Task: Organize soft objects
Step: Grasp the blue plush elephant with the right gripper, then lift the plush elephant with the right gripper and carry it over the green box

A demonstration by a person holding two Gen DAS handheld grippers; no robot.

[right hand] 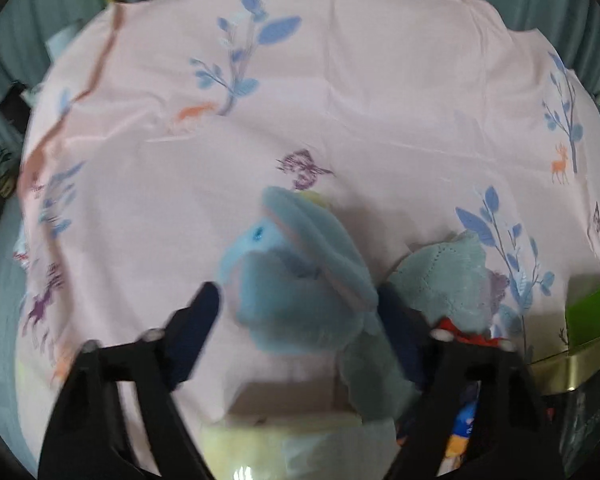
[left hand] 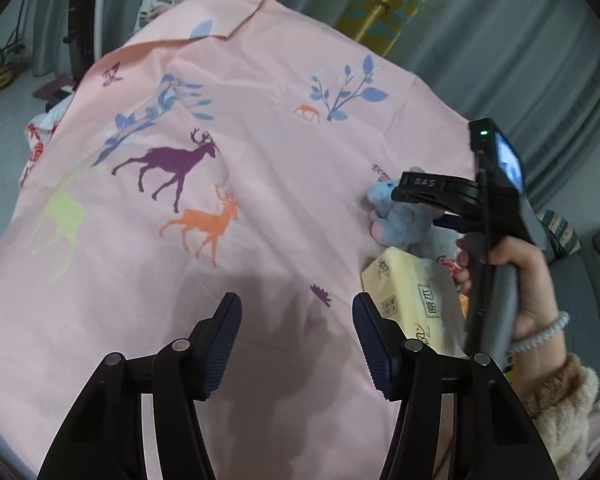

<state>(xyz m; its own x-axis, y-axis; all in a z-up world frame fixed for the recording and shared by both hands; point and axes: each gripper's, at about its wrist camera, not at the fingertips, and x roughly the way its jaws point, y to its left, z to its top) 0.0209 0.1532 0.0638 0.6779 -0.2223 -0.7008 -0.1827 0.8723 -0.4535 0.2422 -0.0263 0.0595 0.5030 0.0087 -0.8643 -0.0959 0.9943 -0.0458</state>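
Note:
A blue plush elephant (right hand: 296,280) sits between the fingers of my right gripper (right hand: 300,308), over the pink deer-print sheet (right hand: 340,100). The jaws stand wide and I cannot tell whether they press the toy. In the left wrist view the elephant (left hand: 396,216) shows at the right, under the right gripper (left hand: 420,200) held by a hand. A second grey-green plush (right hand: 448,280) lies just right of the elephant. My left gripper (left hand: 296,340) is open and empty above the sheet (left hand: 220,160).
A yellow tissue pack (left hand: 412,296) lies at the sheet's right edge, below the elephant. A green box (right hand: 588,316) and colourful packages sit at the right. Grey curtains (left hand: 520,40) hang behind. A grey sofa (left hand: 596,280) is at far right.

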